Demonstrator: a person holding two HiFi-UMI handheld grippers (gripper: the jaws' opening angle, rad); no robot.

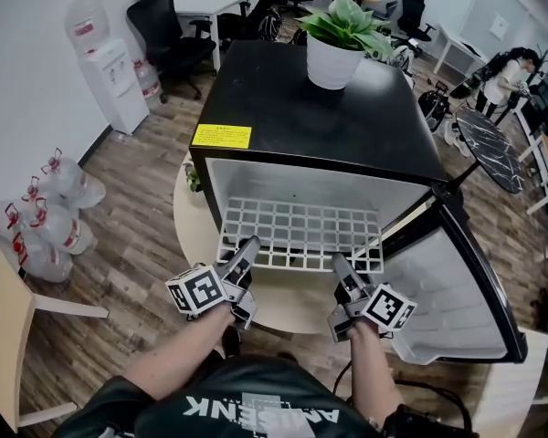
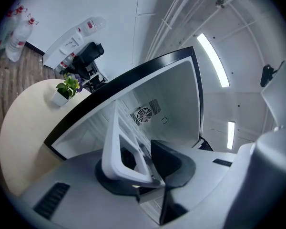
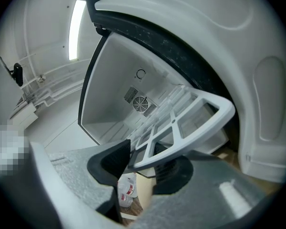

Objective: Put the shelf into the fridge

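Note:
The white grid shelf (image 1: 301,231) lies partly inside the open black fridge (image 1: 320,108), with its front edge sticking out toward me. My left gripper (image 1: 248,245) is shut on the shelf's front left corner. My right gripper (image 1: 340,263) is shut on the front edge further right. In the left gripper view the shelf frame (image 2: 117,142) sits between the dark pads of the left gripper (image 2: 140,159), with the white fridge cavity (image 2: 171,104) ahead. In the right gripper view the shelf (image 3: 200,118) runs from the right gripper (image 3: 143,159) toward the back-wall fan (image 3: 141,102).
The fridge stands on a round pale table (image 1: 196,226), its door (image 1: 457,290) swung open to the right. A potted plant (image 1: 333,48) sits on top of the fridge. Water bottles (image 1: 50,217) and a water dispenser (image 1: 110,71) stand on the floor at the left.

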